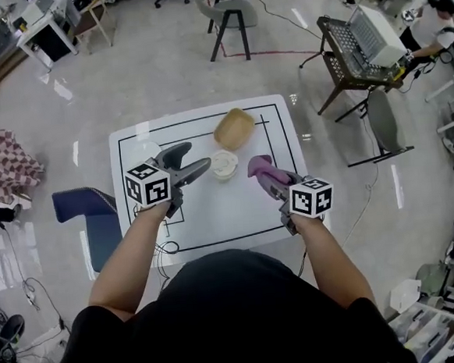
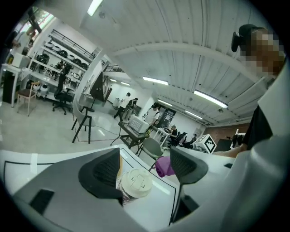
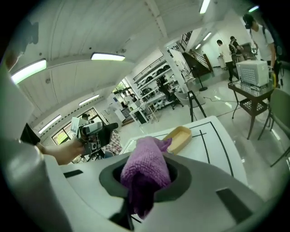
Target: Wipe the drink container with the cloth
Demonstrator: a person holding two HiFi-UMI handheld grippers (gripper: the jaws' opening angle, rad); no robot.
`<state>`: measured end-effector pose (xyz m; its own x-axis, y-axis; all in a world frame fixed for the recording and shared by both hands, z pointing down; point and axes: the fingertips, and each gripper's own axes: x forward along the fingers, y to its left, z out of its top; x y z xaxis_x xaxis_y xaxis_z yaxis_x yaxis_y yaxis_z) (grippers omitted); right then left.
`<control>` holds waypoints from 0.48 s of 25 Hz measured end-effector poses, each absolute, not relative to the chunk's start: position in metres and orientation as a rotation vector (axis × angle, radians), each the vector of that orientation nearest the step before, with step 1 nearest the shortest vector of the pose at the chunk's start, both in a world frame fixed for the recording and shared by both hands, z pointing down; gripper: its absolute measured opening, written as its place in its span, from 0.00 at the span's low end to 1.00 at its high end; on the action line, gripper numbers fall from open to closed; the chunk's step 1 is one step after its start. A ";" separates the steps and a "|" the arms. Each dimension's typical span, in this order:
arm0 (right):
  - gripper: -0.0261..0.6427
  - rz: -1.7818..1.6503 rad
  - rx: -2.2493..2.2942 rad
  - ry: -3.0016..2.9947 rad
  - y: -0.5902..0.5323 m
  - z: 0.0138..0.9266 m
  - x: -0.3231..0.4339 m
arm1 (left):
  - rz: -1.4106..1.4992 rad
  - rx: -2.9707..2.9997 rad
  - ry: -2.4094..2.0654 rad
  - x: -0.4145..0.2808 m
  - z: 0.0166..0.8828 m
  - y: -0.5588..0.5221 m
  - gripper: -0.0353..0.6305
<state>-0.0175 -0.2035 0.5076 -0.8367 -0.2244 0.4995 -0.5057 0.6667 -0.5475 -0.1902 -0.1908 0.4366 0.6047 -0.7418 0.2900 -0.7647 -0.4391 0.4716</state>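
Purple knit cloth [image 3: 146, 171] fills the right hand-held gripper [image 3: 146, 182], whose jaws are clamped on it. The bunch pokes forward along the jaws, its long axis in line with them. Its lower end droops out of sight between them, so how much is caught cannot be told. From the head view the cloth [image 1: 259, 166] covers that gripper's tips.

The drink container [image 1: 224, 164] stands upright near the middle of the white bench [image 1: 214, 217], lid up and long axis vertical, just this side of a tan tray [image 1: 234, 128]. From above, little more than its pale lid shows. In the left gripper view the container [image 2: 137, 182] appears between the jaws of the left hand-held gripper [image 2: 145, 163], which stand wide apart and grip nothing. The container's lower body is cut off behind the left pad (only the lid and a strip of wall can be seen). The cloth [image 2: 164, 166] peeks out beside the other pad.
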 end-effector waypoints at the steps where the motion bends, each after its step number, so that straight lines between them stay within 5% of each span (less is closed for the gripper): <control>1: 0.17 0.955 0.578 -2.515 -0.198 0.493 -0.019 | 0.058 2.283 -1.198 -0.193 0.426 -0.183 0.62; 12: 0.17 0.562 0.692 -2.703 -0.139 0.362 -0.030 | 0.111 2.488 -1.362 -0.229 0.321 -0.090 0.55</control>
<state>-0.0298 -0.1392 0.3621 -0.8407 -0.3946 0.3708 -0.5097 0.8079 -0.2959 -0.2286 -0.0900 0.3213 0.5473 -0.8101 0.2103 -0.8335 -0.5048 0.2246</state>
